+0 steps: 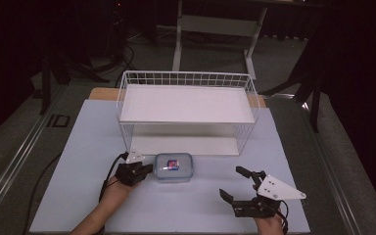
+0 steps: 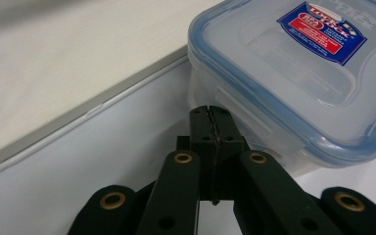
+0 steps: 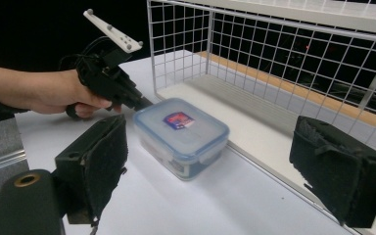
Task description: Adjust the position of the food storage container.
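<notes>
**Closed left tool at the side of the lidded box**

A clear plastic box (image 1: 174, 167) with a blue-rimmed lid and a red-and-blue label (image 1: 173, 164) on top sits on the pale tabletop (image 1: 78, 161), just in front of the lower board of a white wire shelf rack (image 1: 186, 110). In the right tool's own view the box (image 3: 182, 135) stands close beside the rack's base edge, its lid on.

The left tool (image 1: 146, 170) lies at the box's left side, its jaws pressed together with nothing between them. In the left tool's own view the tips (image 2: 209, 120) sit right against the box wall (image 2: 293, 73), just under the lid's rim near a clasp; whether they truly touch it cannot be told. The person's left hand (image 1: 113, 191) grips this tool from the lower left.

The right tool (image 1: 235, 183) rests well apart from the box, toward the right front of the tabletop, with its jaws spread wide and empty. In its own view the box lies ahead between the two padded jaws, at a distance, and the left tool (image 3: 144, 103) shows beyond it with the hand (image 3: 54, 93) behind.
</notes>
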`<action>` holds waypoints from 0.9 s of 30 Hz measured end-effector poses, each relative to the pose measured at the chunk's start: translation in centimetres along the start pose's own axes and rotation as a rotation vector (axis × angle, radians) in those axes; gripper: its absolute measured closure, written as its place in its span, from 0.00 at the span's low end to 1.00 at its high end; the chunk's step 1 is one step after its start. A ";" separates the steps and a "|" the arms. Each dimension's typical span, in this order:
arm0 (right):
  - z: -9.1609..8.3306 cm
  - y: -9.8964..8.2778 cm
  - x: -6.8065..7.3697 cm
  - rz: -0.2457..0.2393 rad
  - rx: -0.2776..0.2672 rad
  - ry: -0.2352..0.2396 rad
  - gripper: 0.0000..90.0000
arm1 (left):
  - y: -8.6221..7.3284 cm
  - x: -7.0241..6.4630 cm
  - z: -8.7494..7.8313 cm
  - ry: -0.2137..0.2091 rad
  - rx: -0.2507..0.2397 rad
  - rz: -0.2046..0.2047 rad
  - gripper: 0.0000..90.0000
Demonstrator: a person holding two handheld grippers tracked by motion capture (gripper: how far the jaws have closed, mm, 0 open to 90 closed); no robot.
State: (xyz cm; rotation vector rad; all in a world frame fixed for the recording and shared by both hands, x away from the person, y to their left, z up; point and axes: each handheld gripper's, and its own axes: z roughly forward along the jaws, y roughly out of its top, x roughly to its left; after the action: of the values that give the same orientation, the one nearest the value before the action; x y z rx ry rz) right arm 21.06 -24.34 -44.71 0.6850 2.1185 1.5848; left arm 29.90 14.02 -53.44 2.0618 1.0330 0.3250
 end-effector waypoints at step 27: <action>0.3 -0.4 -0.3 0.018 0.021 0.002 0.16 | 2.8 -2.6 3.8 -0.109 0.014 0.042 1.00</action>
State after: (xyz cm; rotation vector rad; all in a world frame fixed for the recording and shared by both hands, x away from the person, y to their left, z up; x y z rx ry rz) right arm 21.39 -24.38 -45.13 0.7112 2.1389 1.5759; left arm 31.83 9.02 -53.57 2.0919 0.9303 0.2247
